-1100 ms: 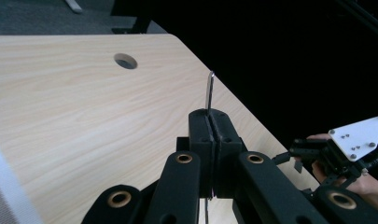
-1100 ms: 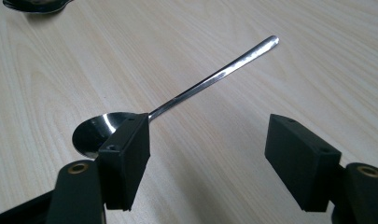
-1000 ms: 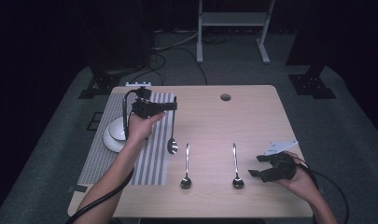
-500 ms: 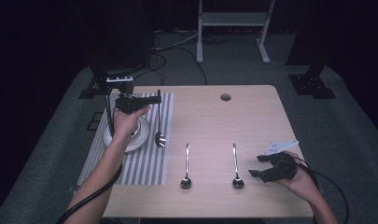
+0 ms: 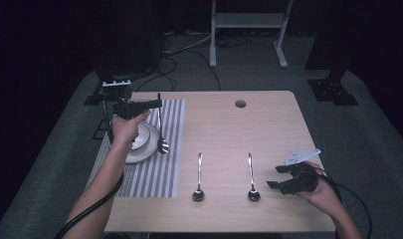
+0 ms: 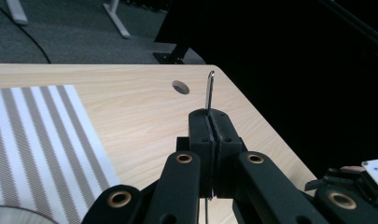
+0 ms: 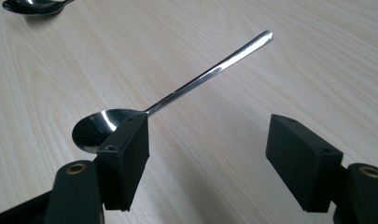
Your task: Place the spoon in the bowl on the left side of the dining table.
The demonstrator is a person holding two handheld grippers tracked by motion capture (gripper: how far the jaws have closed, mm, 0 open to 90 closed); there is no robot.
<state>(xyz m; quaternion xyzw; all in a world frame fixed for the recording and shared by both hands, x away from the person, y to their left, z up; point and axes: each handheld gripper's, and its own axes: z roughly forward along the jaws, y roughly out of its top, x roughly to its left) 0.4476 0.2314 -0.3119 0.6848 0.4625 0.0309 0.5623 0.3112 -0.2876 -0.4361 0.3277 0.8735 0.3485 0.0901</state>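
A: Pinching a spoon [image 5: 160,130] by its handle, left claw [image 5: 156,103]; bowl hangs below, above the striped mat [image 5: 154,169].
B: Right claw [image 5: 276,177] spread, another spoon [image 7: 177,95] just ahead on the table [image 5: 268,124].

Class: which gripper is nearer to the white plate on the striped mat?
Left. The left gripper, holding a spoon, hangs over the white plate; the right gripper sits across the table beside another spoon.

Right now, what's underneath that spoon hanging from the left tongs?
Below the held spoon lies the striped mat beside a white plate. The hand covers part of the plate, so anything on it there is hidden.
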